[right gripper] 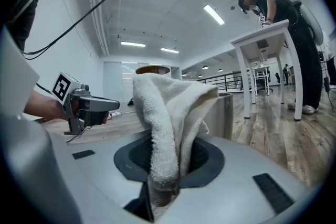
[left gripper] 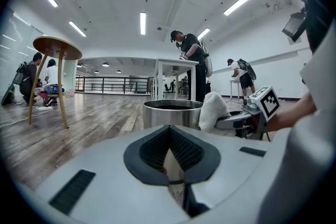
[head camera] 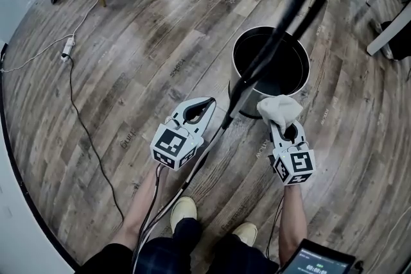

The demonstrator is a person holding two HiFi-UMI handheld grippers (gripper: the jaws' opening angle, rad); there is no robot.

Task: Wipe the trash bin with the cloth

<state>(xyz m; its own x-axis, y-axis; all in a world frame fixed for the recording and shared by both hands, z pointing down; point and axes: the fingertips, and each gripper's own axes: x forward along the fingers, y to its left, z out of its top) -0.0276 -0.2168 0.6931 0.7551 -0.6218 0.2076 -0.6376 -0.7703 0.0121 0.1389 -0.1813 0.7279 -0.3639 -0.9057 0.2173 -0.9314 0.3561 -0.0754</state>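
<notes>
Since the right claw (head camera: 284, 128) is clamped on the bunched cloth (head camera: 279, 111), it's the wiping arm. The trash bin (head camera: 299, 67) stands upright on the floor dead ahead, its near outer wall just beyond the cloth. The left claw (head camera: 209, 102) is closed on nothing, beside the bin and further off.

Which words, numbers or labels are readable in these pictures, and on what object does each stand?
Nothing reads with certainty.
Device screen, head view's lower edge: timer-like digits, too small to read.
Floor planks: faint printed marks, too blurred.
Left gripper and right gripper: square marker patterns only, no letters.
</notes>
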